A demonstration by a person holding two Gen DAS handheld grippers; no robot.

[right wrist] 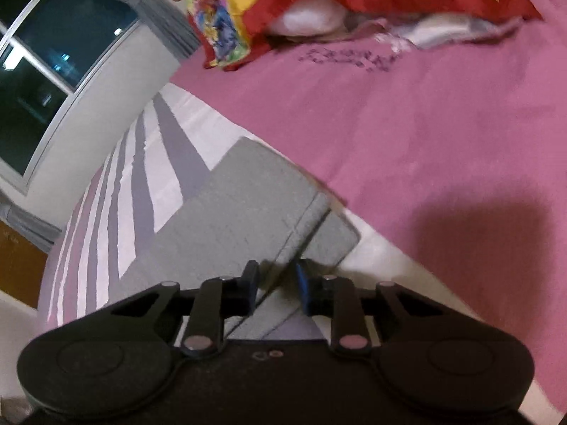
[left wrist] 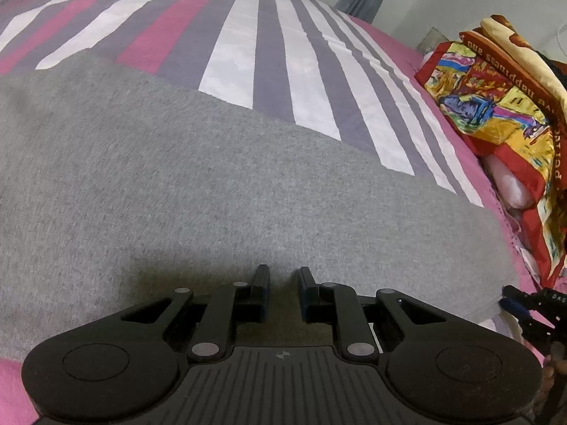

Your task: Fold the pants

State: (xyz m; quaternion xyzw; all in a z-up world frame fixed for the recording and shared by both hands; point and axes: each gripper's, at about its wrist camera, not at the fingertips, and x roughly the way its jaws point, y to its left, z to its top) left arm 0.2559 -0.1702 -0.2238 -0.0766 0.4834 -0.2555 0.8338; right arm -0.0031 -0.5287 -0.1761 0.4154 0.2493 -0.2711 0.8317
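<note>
The grey pants [left wrist: 198, 184] lie flat on the striped bedsheet [left wrist: 276, 46], filling the left wrist view. My left gripper [left wrist: 281, 276] hovers just over the pants' near part, fingers slightly apart, holding nothing. In the right wrist view the pants [right wrist: 248, 205] show as a folded grey slab with a cuffed end at the right. My right gripper [right wrist: 274, 276] is low over that end, fingers a little apart with the fabric edge below them, nothing clamped. The right gripper [left wrist: 531, 308] also shows at the right edge of the left wrist view.
A colourful red-bordered blanket over a white pillow [left wrist: 496, 106] lies at the bed's right side and at the top of the right wrist view [right wrist: 301, 3]. A window [right wrist: 53, 56] and grey curtain [right wrist: 170, 17] stand beyond the bed's far edge.
</note>
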